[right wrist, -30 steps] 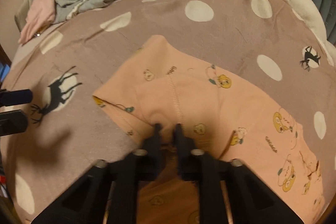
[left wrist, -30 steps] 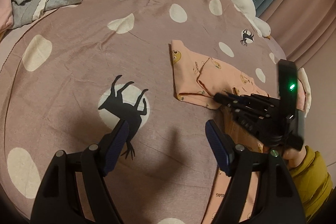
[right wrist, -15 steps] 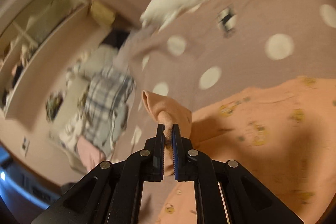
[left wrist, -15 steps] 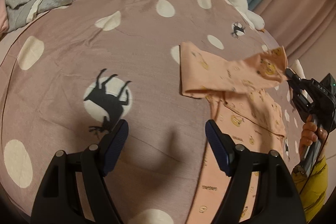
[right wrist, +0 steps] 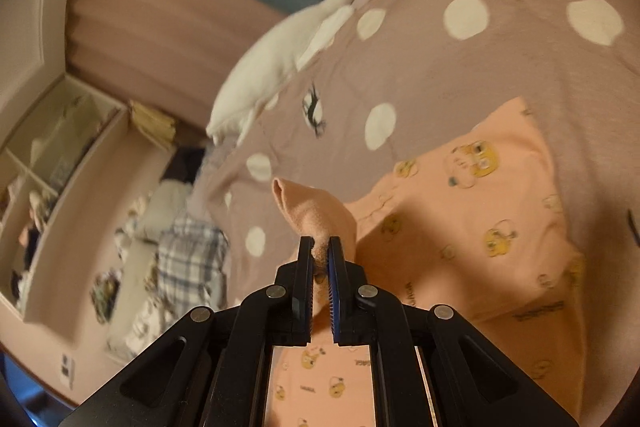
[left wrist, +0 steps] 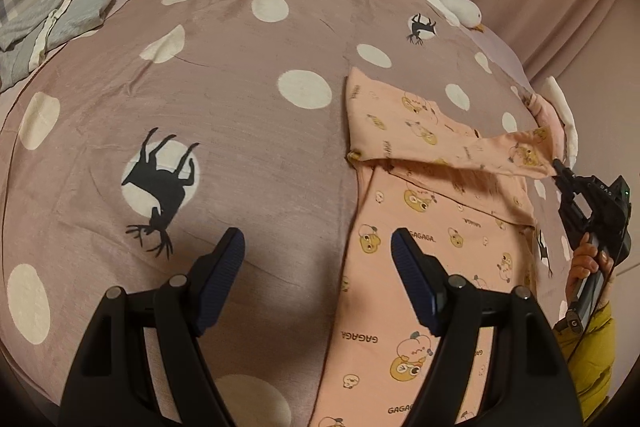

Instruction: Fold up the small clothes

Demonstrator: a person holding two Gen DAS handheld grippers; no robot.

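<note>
Pants [left wrist: 416, 227], pink with little cartoon faces, lie on the bed [left wrist: 224, 131]. The right gripper [right wrist: 320, 247] has its jaws squeezed tight on one end of the pants and holds that end up off the bed. The rest of the pants lies flat on the dotted cover. The left gripper [left wrist: 318, 247] hangs over the bed with its jaws wide apart and nothing in them. A white toy goose [right wrist: 280, 47] lies by the bed's edge.
</note>
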